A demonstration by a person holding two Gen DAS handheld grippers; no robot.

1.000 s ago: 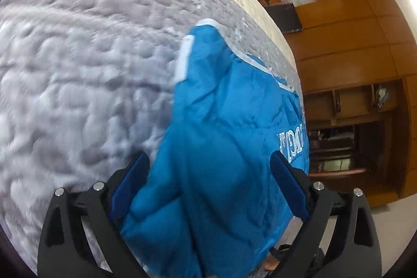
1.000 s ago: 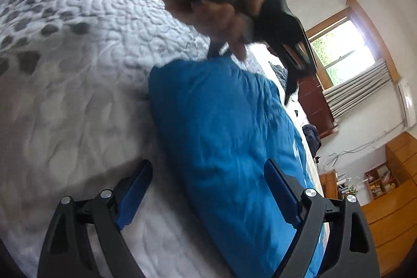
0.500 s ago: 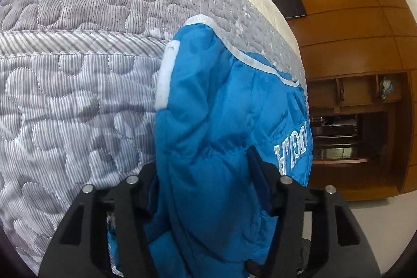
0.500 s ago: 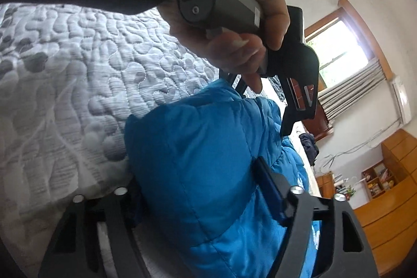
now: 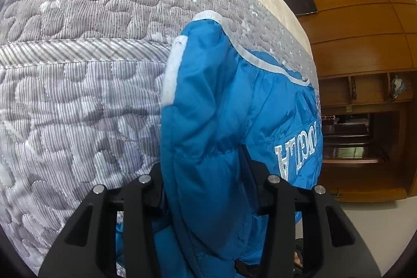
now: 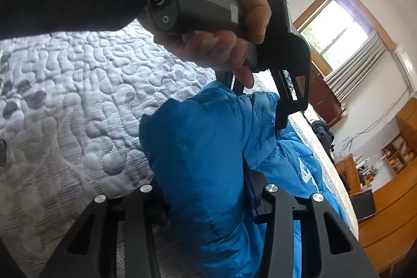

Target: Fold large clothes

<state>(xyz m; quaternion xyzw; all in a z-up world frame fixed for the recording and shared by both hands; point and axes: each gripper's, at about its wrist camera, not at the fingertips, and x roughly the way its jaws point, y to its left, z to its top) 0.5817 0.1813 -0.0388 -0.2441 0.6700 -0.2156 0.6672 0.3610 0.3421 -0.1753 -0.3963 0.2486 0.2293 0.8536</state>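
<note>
A puffy blue jacket with white trim and white lettering lies on a grey quilted bed. My left gripper is shut on a thick fold of the blue jacket, which bulges up between its black fingers. In the right wrist view the same blue jacket is bunched, and my right gripper is shut on another fold of it. Beyond that, a person's hand holds the left gripper's grey handle, its fingers down on the jacket's far edge.
The quilted bed stretches left. Its edge runs along the right of the jacket, with a wooden cabinet and floor beyond. Dark clothes lie at the far end of the bed. Windows with curtains line the far wall.
Both grippers went from open and straddling the jacket to shut on folds of it. The jacket has bunched up and risen between the fingers.
</note>
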